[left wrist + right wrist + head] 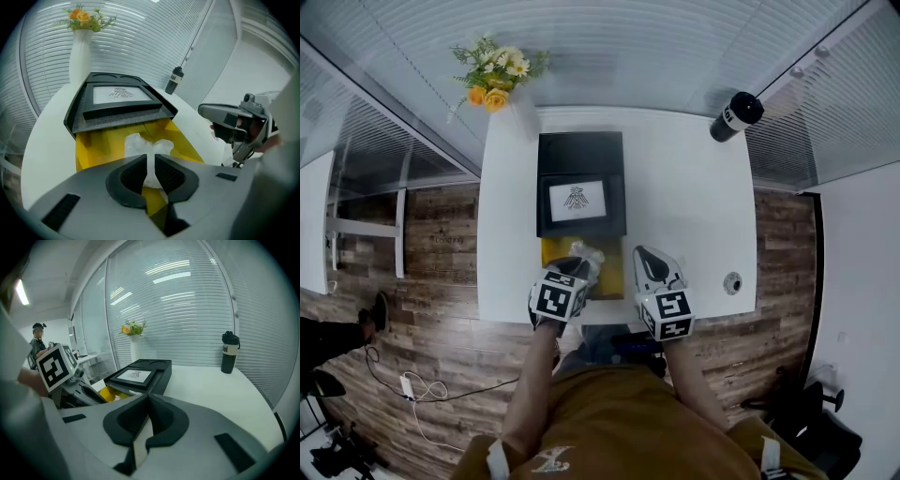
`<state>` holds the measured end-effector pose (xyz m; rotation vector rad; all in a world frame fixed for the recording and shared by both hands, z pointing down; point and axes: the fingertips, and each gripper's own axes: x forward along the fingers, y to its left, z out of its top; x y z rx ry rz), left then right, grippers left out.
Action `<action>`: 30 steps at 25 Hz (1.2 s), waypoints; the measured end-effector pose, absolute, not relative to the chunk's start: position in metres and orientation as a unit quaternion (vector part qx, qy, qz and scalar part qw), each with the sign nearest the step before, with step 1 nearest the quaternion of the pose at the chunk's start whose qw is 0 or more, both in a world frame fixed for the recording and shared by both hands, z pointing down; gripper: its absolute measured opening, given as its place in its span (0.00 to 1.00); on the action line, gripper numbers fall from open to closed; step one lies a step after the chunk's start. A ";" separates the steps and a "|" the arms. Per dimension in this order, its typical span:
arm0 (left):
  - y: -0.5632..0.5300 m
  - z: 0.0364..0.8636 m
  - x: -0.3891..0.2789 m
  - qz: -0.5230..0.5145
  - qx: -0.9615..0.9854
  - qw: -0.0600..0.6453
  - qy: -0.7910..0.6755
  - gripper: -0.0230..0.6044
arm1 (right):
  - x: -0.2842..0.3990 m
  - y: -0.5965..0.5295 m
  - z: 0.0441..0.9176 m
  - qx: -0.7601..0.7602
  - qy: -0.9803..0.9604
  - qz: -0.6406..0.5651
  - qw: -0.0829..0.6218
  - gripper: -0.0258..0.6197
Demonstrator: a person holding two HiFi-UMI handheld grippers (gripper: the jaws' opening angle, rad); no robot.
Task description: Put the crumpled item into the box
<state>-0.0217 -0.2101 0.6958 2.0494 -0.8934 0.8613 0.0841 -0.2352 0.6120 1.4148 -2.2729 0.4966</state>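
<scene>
A white crumpled wad (147, 146) is pinched between the jaws of my left gripper (150, 172), hanging over the yellow inside of the open box (105, 145). In the head view the crumpled wad (584, 253) shows just ahead of the left gripper (572, 275), above the yellow box (551, 251). The black lid with a white printed panel (578, 183) lies across the box's far part. My right gripper (146, 416) hovers to the right of the box with its jaws shut and nothing between them; in the head view the right gripper (654, 270) is beside the box's right edge.
The white table (694, 206) carries a vase of yellow and white flowers (497, 75) at the far left and a black bottle (735, 116) at the far right. A small round object (732, 282) lies near the right front edge. Wood floor surrounds the table.
</scene>
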 end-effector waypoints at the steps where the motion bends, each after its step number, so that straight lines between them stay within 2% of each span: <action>1: -0.210 0.696 -0.022 0.334 0.797 0.364 -0.347 0.14 | 0.084 -0.235 0.612 0.508 -0.817 0.178 0.207 0.06; 11: -0.215 0.680 -0.023 0.290 0.807 0.358 -0.370 0.23 | 0.087 -0.230 0.603 0.509 -0.818 0.170 0.207 0.06; 15: -0.218 0.669 -0.026 0.267 0.808 0.356 -0.387 0.21 | 0.088 -0.227 0.596 0.510 -0.820 0.164 0.202 0.06; 24: -0.217 0.637 -0.032 0.273 0.823 0.287 -0.408 0.09 | 0.082 -0.216 0.575 0.508 -0.828 0.142 0.189 0.06; 30: -0.217 0.610 -0.036 0.234 0.832 0.271 -0.424 0.08 | 0.081 -0.207 0.562 0.510 -0.831 0.125 0.183 0.06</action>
